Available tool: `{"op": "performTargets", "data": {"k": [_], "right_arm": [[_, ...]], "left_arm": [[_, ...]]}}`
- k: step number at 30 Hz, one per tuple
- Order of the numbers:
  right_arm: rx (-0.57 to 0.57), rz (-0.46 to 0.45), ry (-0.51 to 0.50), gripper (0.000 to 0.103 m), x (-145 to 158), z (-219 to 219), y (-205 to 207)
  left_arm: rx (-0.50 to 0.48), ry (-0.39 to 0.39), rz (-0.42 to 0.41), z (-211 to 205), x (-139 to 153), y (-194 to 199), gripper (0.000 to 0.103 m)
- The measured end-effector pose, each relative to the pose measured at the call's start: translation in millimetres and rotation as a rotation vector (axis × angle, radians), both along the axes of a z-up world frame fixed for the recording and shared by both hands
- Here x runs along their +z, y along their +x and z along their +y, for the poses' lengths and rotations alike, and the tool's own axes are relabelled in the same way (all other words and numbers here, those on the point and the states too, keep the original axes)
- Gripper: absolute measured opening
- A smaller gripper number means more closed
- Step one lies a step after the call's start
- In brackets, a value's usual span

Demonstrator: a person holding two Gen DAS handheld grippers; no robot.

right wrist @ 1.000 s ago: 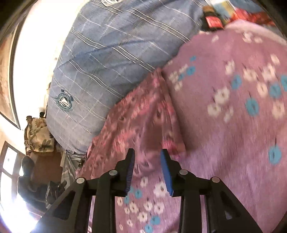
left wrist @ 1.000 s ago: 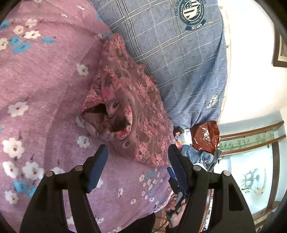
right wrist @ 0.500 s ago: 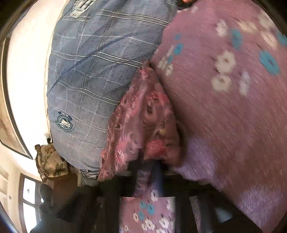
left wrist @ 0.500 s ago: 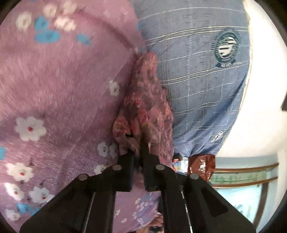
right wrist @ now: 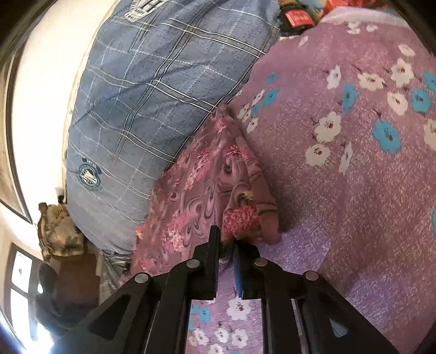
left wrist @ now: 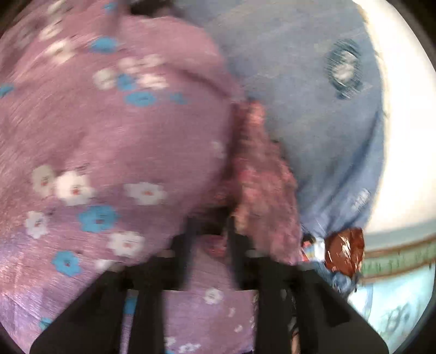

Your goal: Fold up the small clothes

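A small pink floral garment (right wrist: 207, 177) lies on the purple flowered bedspread (right wrist: 340, 190), its far edge against a blue checked pillow (right wrist: 152, 89). My right gripper (right wrist: 226, 245) is shut on the garment's near folded corner. In the blurred left wrist view the same garment (left wrist: 259, 174) rises from my left gripper (left wrist: 209, 231), whose jaws stand close together with cloth between them.
The blue pillow (left wrist: 313, 109) runs along the bed's far side by a white wall. A brown shiny bag (left wrist: 344, 252) and a patterned bag (right wrist: 57, 231) sit past the bed's edge. Red packages (right wrist: 299, 16) lie at the bed's far corner.
Both grippers went from open to shut on the garment's near edge. The left view now sweeps with motion blur and the garment is pulled up into a ridge.
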State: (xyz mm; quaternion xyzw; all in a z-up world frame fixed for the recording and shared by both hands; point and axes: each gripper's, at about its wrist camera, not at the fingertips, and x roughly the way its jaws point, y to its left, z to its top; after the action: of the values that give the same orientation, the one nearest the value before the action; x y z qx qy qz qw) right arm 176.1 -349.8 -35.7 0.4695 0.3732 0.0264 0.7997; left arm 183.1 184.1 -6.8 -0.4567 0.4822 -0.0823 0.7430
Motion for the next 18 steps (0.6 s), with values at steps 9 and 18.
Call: {"op": "performTargets", "data": {"k": [9,18], "right_arm": [[-0.052,0.001,0.021,0.008,-7,-3,1],[0.010,0.049,-0.148,0.004,1,-2,11]], "left_arm": [[-0.168,0.187,0.058,-48,-13,36,0.008],[-0.135,0.225,0.062,-30,-21,22,0.010]]}}
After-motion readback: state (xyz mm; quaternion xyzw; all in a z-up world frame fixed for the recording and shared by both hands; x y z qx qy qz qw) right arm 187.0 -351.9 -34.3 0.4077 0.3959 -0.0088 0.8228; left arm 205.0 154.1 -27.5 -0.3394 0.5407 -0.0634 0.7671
